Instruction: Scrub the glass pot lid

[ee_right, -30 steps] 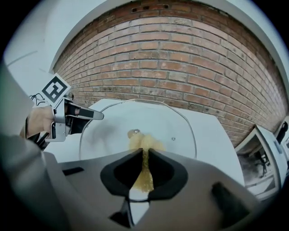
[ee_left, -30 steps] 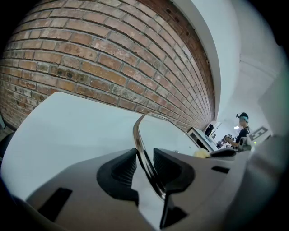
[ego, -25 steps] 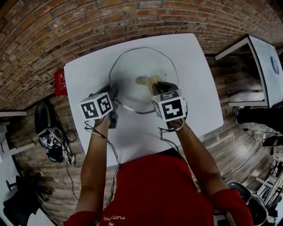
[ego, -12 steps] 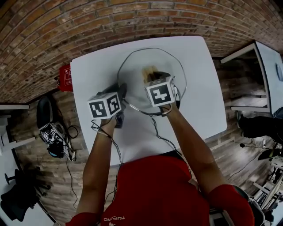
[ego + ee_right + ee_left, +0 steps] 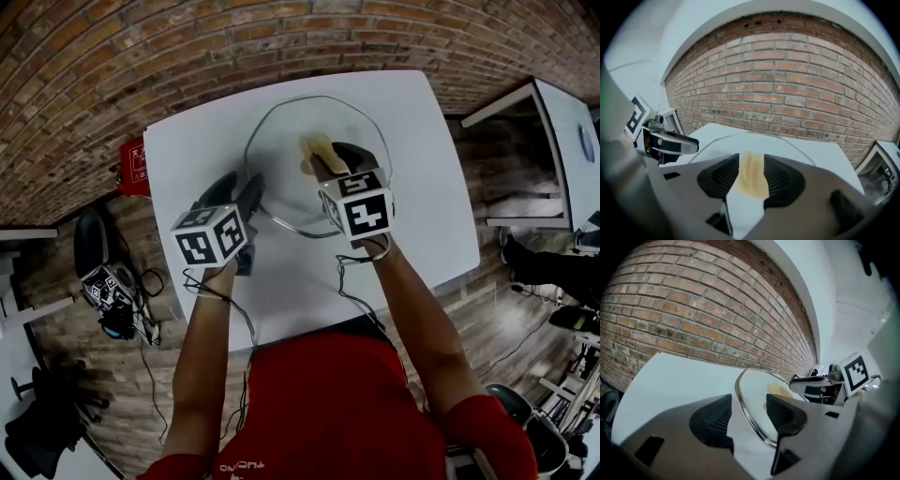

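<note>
The round glass pot lid [image 5: 281, 159], clear with a thin metal rim, lies flat at the far middle of the white counter [image 5: 192, 141], with bare room to its left, right and near side. The left tool [image 5: 750, 416] is opening its ribbed jaws, and the lid's left rim stands between them clear of both pads. The right tool [image 5: 751, 176] is opening too, with a soft yellow sponge [image 5: 319, 150] touching both pads, and its cube [image 5: 366, 214] hides part of the near rim.

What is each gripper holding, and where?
Right gripper: yellow sponge, pinched at its near end, jaws opening. Left gripper: lid rim between opening jaws, not gripped.
</note>
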A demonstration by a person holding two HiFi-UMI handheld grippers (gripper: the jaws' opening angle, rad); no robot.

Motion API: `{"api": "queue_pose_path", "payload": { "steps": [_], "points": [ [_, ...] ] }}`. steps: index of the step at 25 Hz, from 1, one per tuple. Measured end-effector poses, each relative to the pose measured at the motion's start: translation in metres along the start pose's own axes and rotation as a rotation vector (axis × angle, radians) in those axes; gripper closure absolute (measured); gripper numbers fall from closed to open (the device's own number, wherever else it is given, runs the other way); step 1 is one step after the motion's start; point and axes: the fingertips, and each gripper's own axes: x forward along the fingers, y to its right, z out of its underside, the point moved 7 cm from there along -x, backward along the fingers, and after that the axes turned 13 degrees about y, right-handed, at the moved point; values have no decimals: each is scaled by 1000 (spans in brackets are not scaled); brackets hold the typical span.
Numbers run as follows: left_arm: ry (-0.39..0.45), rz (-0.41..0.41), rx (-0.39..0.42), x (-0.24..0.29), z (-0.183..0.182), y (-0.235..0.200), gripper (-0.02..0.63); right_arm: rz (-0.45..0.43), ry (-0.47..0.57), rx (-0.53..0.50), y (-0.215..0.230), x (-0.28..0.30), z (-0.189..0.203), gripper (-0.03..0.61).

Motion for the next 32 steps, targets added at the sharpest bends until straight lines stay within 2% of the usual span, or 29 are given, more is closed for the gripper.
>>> {"api": "queue_pose_path", "payload": {
  "steps": [4,8,10,12,15,19,22,25,28,32],
  "points": [
    [198,-7,71,-39,-28,14,394,-55,226,-10,0,-49,-21,417],
    [389,48,160,-95,-46,58,400,-166,426,2,-13,-112,-26,417],
    [445,71,233,-123,-49,88,465,-229,499,11,-21,-144,-25,421],
    [486,84,303,-150,-46,120,529,-276,551,13,-30,-175,-23,453],
    [536,93,383,-185,-33,172,578,-339,621,1,-42,-225,-20,515],
    [585,88,443,-228,-3,247,594,-448,712,-25,-54,-303,-13,534],
    [615,85,437,-260,23,299,595,-494,775,11,-65,-363,-6,538],
    [607,88,421,-284,52,338,595,-523,784,9,-74,-407,9,540],
    [590,99,415,-301,71,368,595,-531,777,10,-80,-440,21,541],
    [594,127,410,-317,80,390,597,-549,786,31,-87,-465,22,546]
  ]
}}
